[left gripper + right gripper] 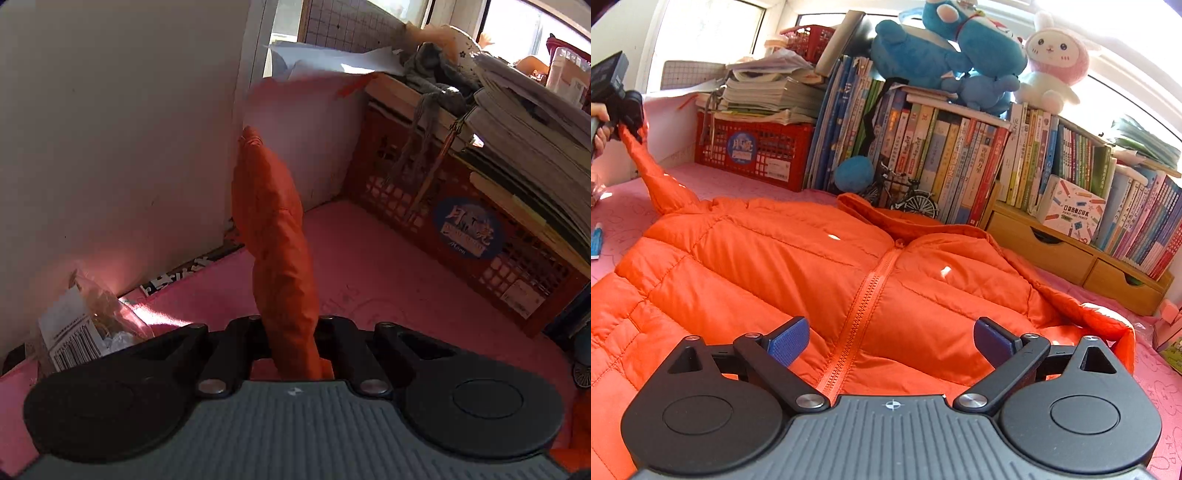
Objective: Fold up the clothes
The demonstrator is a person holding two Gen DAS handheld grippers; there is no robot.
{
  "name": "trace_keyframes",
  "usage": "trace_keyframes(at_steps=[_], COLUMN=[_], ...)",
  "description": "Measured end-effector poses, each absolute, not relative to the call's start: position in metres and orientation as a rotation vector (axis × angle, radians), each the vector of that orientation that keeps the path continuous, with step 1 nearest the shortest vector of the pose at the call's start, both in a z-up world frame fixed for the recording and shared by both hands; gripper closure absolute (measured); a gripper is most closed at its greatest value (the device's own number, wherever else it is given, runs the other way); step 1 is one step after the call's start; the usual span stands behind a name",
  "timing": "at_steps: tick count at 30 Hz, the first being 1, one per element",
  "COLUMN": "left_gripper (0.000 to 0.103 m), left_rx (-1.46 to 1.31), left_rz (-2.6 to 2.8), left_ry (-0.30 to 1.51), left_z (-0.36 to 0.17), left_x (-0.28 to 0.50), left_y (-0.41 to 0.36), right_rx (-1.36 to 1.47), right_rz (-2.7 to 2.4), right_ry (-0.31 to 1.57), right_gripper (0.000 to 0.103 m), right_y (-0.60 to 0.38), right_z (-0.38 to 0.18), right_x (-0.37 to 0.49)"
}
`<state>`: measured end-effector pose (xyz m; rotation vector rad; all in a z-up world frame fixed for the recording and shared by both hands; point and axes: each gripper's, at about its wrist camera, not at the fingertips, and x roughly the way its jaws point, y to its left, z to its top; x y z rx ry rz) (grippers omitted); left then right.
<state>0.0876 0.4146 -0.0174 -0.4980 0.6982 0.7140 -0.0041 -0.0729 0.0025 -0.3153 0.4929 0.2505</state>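
The jacket (798, 266) is lying zipper-up, collar pointing toward the books (960, 162). The left gripper (290, 332) is pinching its sleeve (273, 229), lifted; the right gripper (891, 341) is hovering wide open, empty.

A child's bedroom: plush toys (960, 48) above crowded bookshelves (997, 155), pink bedsheet (369, 258).

Your jacket (798, 280) lies flat across the desk (624, 210), collar toward the far edge. Behind it along that edge stand the crate (753, 151) at far left, then the books (945, 155). Your left gripper (631, 125) holds one sleeve (653, 173) above the far-left corner.
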Motion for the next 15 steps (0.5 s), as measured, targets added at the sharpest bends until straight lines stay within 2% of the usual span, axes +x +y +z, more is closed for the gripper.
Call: trace_keyframes(at_steps=[3,5,9,11,15], left_gripper=[0.091,0.076,0.068,0.054,0.053], left_rx=[-0.394,-0.291,-0.211,-0.180,-0.117], left_rz=[0.719,0.707,0.609,0.551,0.435], left_ry=[0.793,0.800,0.730,0.686,0.597], left_z=[-0.035,-0.028,-0.010,-0.002,0.015], left_x=[0.089,0.090,0.085,0.083,0.078], left_y=[0.401,0.389,0.349,0.326,0.281], right_rx=[-0.340,-0.349,-0.329,-0.303,-0.254], right_rz=[0.264,0.270,0.286,0.296,0.288], right_ry=[0.516,0.540,0.564,0.562,0.539], right_gripper=[0.007,0.008,0.010,0.010,0.010], right_y=[-0.077,-0.079,-0.082,-0.085,-0.095], right_z=[-0.005,-0.010,-0.017,-0.015,-0.004], right_x=[-0.007,-0.006,-0.006,-0.005,-0.001])
